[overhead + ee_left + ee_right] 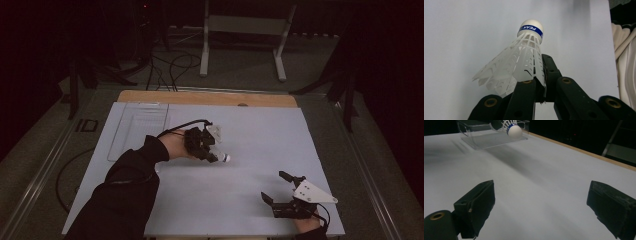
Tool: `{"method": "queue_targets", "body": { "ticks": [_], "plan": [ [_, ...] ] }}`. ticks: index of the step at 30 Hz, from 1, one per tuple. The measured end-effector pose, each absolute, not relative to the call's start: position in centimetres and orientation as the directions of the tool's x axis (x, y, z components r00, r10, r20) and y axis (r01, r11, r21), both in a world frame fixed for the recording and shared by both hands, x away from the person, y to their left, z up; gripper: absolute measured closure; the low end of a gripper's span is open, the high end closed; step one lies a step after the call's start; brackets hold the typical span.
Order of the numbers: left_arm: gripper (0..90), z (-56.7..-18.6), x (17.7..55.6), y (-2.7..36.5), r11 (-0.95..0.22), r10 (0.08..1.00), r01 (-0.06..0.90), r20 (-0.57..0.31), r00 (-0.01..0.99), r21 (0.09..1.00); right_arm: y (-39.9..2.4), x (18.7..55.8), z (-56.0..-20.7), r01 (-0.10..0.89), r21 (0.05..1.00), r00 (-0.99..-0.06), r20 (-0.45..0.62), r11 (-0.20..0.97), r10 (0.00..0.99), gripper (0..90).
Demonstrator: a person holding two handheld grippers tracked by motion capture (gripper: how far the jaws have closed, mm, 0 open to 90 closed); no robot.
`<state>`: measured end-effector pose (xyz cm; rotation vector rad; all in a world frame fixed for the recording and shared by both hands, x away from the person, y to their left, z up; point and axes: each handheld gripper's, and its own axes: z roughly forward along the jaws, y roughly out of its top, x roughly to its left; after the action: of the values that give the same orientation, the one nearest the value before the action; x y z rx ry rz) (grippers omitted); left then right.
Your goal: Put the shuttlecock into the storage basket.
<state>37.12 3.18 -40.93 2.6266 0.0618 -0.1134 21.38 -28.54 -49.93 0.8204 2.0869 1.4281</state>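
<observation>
White table (260,135) | left tongs (216,156) clamp shuttlecock (519,60) skirt — cork points away | right tongs (282,187) apart

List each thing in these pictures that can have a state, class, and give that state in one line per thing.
White plastic shuttlecock with a blue band: clamped by its skirt, cork end pointing away from the gripper, off the table.
Left gripper: shut on the shuttlecock.
Right gripper: open, nothing between its jaws, low over the white table.
Clear plastic tray: lying flat near the table's far left corner, apparently empty.

A dim room: grey floor (240,65), black cables (172,67), a white metal stand (245,25).
</observation>
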Motion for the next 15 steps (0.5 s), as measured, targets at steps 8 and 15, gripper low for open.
{"method": "queue_targets", "body": {
  "ticks": [8, 15],
  "plan": [
    [89.5, -41.0, 37.3, 4.5, -0.869, 0.048, 0.086, -0.09, 0.995, 0.487, -28.1, 21.6, -50.1, 0.199, 0.939, -0.715, -0.056, 0.28, 0.697, 8.0],
    [89.5, -40.8, 37.3, 5.7, -0.869, 0.068, 0.104, -0.091, 0.994, 0.484, -28.1, 22.0, -50.3, 0.206, 0.941, -0.711, -0.043, 0.267, 0.702, 8.0]
  ]
}}
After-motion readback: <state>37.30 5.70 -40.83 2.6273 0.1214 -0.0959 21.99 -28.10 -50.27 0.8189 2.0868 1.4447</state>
